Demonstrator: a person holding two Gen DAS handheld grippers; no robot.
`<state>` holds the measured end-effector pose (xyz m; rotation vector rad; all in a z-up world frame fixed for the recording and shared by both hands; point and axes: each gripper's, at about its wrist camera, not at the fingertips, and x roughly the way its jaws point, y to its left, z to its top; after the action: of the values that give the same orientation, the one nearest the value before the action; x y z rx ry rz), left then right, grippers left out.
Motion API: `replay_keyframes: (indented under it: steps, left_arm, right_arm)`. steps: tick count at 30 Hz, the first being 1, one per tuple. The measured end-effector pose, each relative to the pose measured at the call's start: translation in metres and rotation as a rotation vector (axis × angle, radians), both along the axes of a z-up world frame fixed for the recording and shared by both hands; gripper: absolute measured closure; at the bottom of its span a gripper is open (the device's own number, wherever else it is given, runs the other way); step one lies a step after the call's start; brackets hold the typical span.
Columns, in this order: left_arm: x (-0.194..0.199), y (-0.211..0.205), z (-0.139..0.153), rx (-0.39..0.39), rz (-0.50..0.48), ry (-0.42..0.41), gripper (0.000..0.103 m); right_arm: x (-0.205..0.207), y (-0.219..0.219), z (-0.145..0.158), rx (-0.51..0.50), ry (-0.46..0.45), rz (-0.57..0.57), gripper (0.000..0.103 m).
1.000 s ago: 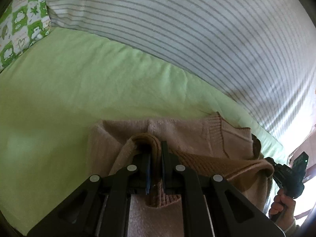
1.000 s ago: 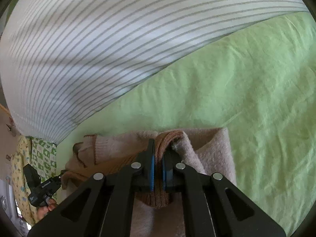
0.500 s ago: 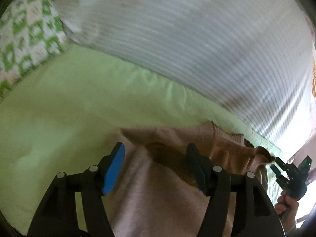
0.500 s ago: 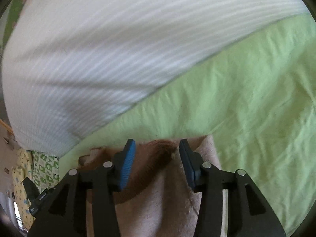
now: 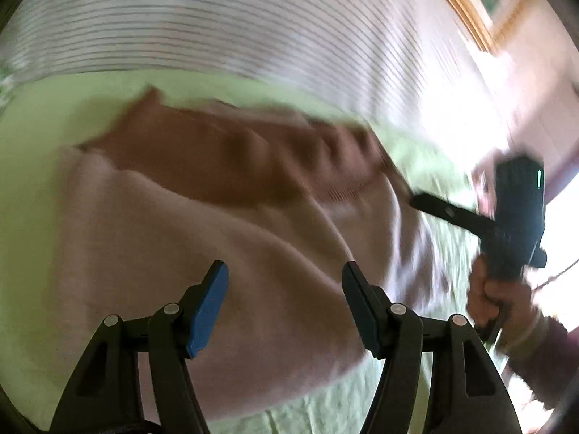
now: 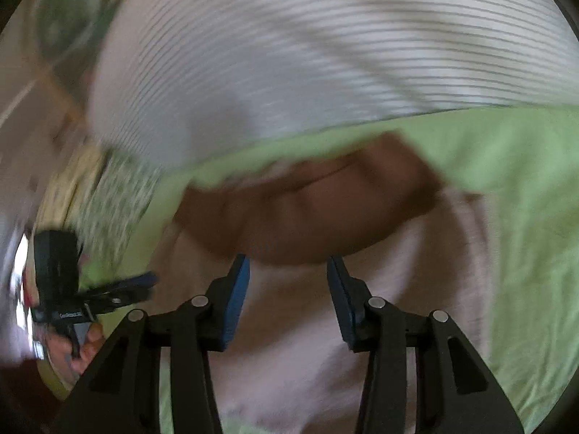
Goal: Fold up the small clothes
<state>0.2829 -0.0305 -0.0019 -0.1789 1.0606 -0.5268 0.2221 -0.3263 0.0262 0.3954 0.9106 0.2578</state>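
A pale pink knit sweater (image 5: 217, 238) lies folded on the green sheet (image 5: 29, 181), its brown ribbed band (image 5: 224, 159) across the far side. My left gripper (image 5: 286, 271) hovers above the pink part, open, with nothing between its blue pads. In the right wrist view the same sweater (image 6: 289, 361) and brown band (image 6: 307, 217) lie below my right gripper (image 6: 287, 260). Its jaws are closing but stand apart and press on nothing. Both views are blurred by motion. A hand (image 5: 499, 296) holds the right gripper at the sweater's right edge.
A grey-striped white cover (image 5: 217, 18) bulges along the far side of the sheet, also seen as the striped cover (image 6: 325, 54). A green-and-white patterned cushion (image 6: 119, 195) lies at the left. Bare green sheet (image 6: 524, 217) spreads to the right of the sweater.
Both grippers let go of the brown ribbed edge they were shut on, opened, and drew back and up. The folded-over edge now lies on the sweater.
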Motion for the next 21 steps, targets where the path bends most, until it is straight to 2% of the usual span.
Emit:
replay_keyframes:
  steps: [2,3,6,9,10,11,13,16,19,21]
  left_arm:
    - [-0.003,-0.017,-0.01,0.033,-0.051,0.004,0.038]
    - [-0.002,-0.022,-0.017,0.039,-0.065,0.017,0.038]
    - [0.014,-0.029,-0.034,0.071,-0.066,0.04,0.038]
    - [0.034,-0.028,-0.042,0.114,-0.046,0.022,0.039]
    - [0.041,-0.027,-0.043,0.138,-0.034,0.011,0.041]
    - [0.049,-0.025,-0.044,0.158,-0.02,0.002,0.041]
    - [0.064,-0.021,-0.045,0.17,0.004,-0.008,0.041]
    - [0.089,-0.015,-0.045,0.183,0.029,-0.027,0.042]
    - [0.104,-0.005,-0.044,0.309,0.108,-0.077,0.043]
    - [0.115,0.014,-0.045,0.296,0.17,-0.074,0.047]
  right_arm:
    - [0.004,0.021,-0.009,-0.016,0.022,0.103,0.063]
    - [0.008,0.029,-0.016,-0.014,0.043,0.149,0.068]
    - [0.024,0.049,-0.042,-0.023,0.126,0.253,0.074]
    - [0.047,0.06,-0.072,-0.088,0.196,0.291,0.078]
    - [0.053,0.06,-0.077,-0.103,0.196,0.29,0.083]
    - [0.06,0.058,-0.079,-0.106,0.189,0.283,0.084]
    - [0.077,0.052,-0.081,-0.12,0.168,0.238,0.096]
    - [0.095,0.04,-0.077,-0.171,0.135,0.154,0.097]
    - [0.107,0.023,-0.073,-0.188,0.098,0.065,0.102]
    - [0.111,0.005,-0.069,-0.239,0.072,-0.048,0.102]
